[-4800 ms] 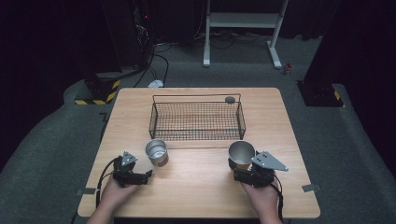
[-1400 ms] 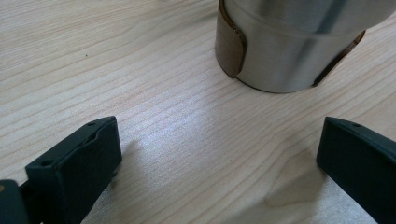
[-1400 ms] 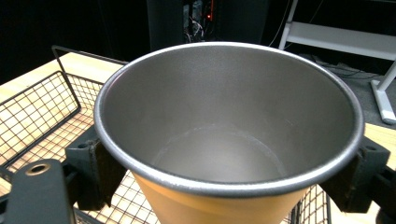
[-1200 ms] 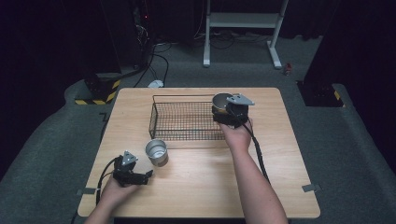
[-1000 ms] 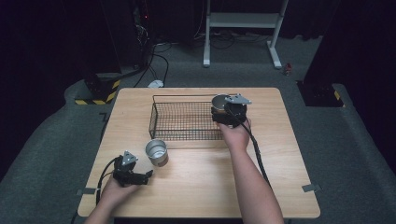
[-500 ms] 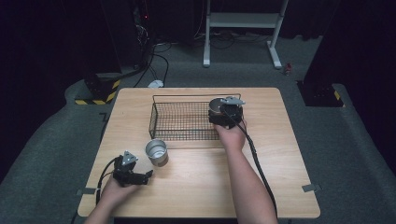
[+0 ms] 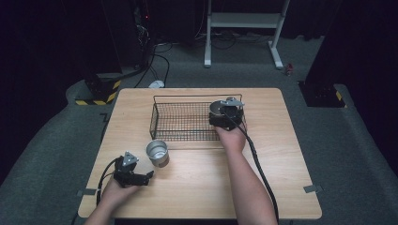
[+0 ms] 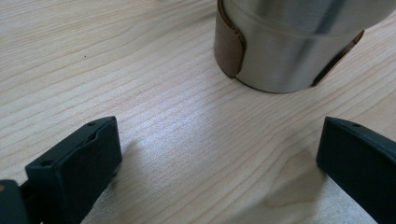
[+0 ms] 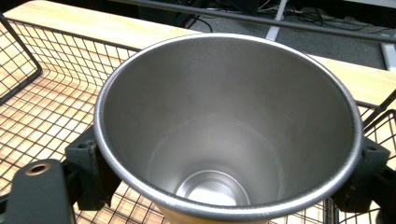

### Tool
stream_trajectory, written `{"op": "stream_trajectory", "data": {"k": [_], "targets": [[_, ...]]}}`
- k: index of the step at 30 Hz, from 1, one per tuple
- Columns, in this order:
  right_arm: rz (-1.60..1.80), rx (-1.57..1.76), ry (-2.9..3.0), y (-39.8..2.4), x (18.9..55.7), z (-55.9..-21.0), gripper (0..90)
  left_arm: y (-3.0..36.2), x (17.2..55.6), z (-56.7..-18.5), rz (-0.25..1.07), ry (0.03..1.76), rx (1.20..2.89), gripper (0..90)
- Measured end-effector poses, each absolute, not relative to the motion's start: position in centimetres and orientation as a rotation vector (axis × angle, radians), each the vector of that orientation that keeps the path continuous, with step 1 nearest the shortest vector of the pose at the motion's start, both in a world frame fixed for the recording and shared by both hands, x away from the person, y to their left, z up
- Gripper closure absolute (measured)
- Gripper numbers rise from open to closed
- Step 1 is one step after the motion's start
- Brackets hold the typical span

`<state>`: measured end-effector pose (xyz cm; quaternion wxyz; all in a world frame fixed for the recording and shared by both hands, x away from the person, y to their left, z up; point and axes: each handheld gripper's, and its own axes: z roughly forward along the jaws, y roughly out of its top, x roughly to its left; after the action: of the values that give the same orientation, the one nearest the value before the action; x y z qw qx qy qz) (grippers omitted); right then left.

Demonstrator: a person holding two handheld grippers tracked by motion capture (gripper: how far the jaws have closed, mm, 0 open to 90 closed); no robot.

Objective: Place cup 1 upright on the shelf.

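The right tool (image 7: pixel 220 114) clamps a steel cup (image 9: pixel 229 126) over the wire basket (image 7: pixel 162 123) at its 3 o'clock end; lower upright before releasing. The left tool (image 7: pixel 146 175) rests released.

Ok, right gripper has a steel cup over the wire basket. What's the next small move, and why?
Probably lower the right gripper a little and then open it. The steel cup is upright and empty between the jaws, inside the right end of the wire basket, with the mesh floor just below. The second steel cup waits on the table in front of the open left gripper.
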<state>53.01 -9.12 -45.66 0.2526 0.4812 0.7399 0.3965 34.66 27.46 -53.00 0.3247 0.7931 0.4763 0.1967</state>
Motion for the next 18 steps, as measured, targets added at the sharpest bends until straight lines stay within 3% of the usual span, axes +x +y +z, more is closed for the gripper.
{"op": "stream_trajectory", "data": {"k": [18], "targets": [[1.055,1.302,2.041,-8.60,52.84,-46.39,14.0,27.46,34.66,-53.01,0.516,1.249,2.079,0.3]]}}
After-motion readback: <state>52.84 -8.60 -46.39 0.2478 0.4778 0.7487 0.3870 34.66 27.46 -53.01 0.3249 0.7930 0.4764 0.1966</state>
